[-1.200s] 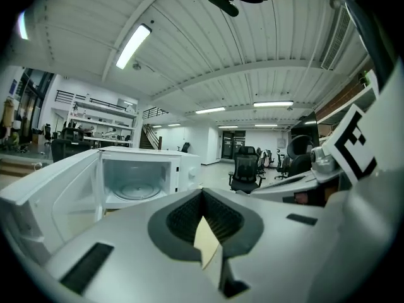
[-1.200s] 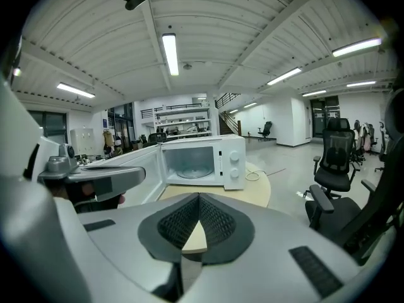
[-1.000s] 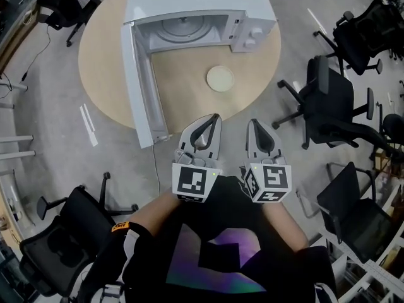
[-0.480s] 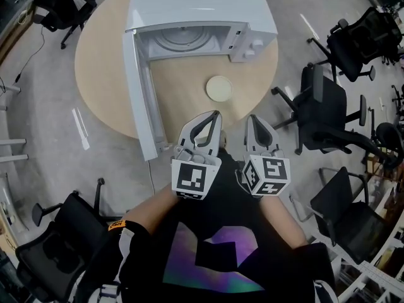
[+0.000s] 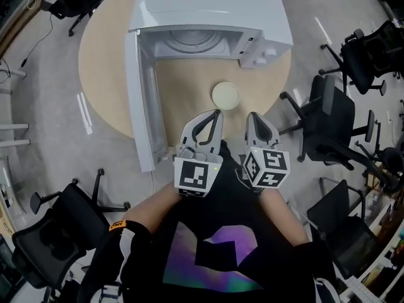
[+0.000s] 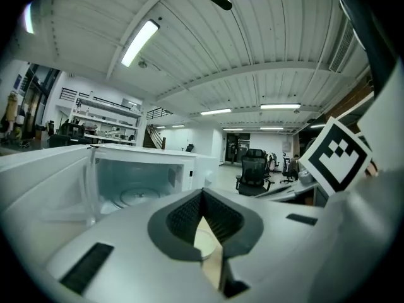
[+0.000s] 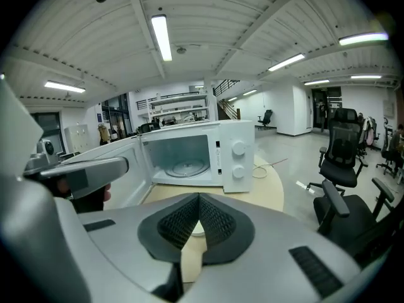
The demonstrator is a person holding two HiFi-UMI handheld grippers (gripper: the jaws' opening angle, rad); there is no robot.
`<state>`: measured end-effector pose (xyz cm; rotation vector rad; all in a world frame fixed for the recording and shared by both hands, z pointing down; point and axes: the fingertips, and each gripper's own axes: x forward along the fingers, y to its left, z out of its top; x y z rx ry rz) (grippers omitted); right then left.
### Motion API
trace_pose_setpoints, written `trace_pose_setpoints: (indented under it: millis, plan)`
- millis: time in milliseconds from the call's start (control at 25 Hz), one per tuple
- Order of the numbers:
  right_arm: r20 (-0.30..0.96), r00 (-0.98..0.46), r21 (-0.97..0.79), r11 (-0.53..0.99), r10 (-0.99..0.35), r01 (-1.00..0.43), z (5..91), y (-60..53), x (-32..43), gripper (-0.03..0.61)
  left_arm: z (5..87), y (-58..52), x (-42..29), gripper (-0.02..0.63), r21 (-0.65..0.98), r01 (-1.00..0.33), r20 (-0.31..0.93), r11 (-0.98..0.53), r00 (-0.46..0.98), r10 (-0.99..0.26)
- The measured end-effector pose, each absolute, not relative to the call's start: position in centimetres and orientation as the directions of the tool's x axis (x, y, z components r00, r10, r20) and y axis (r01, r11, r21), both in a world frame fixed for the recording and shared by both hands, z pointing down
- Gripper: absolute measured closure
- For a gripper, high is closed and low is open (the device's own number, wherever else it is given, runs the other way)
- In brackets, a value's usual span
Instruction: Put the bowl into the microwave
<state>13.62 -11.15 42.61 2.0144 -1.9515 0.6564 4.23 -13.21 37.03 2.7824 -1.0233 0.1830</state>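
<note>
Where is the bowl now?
In the head view, the bowl sits on the round table, before the open microwave, ahead of the left gripper and right gripper.

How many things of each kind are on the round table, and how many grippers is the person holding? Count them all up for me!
Microwave: 1, on the table, door open
Bowl: 1, on the table
Grippers: 2, left gripper and right gripper, both shut and empty
Total: 4

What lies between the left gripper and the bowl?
Only bare table. In the head view, nothing sits between the left gripper and the bowl.
</note>
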Motion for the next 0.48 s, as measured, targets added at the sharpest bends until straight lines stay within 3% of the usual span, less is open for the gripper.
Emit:
trace_pose_setpoints:
  millis: [320, 480]
  plan:
    - [0.573, -0.073, -0.177, -0.037, -0.817, -0.984, 47.1, -14.9, 15.3, 0.563, 40.9, -17.0, 4.1, 0.571, 0.098, -0.74, 0.304, -0.666, 0.659, -0.688]
    - [0.602, -0.109, -0.217, -0.031, -0.791, -0.976, 49.3, -16.1, 16.0, 0.561, 42.1, -18.2, 4.3, 0.571, 0.116, -0.763, 0.305, -0.636, 0.637, -0.708]
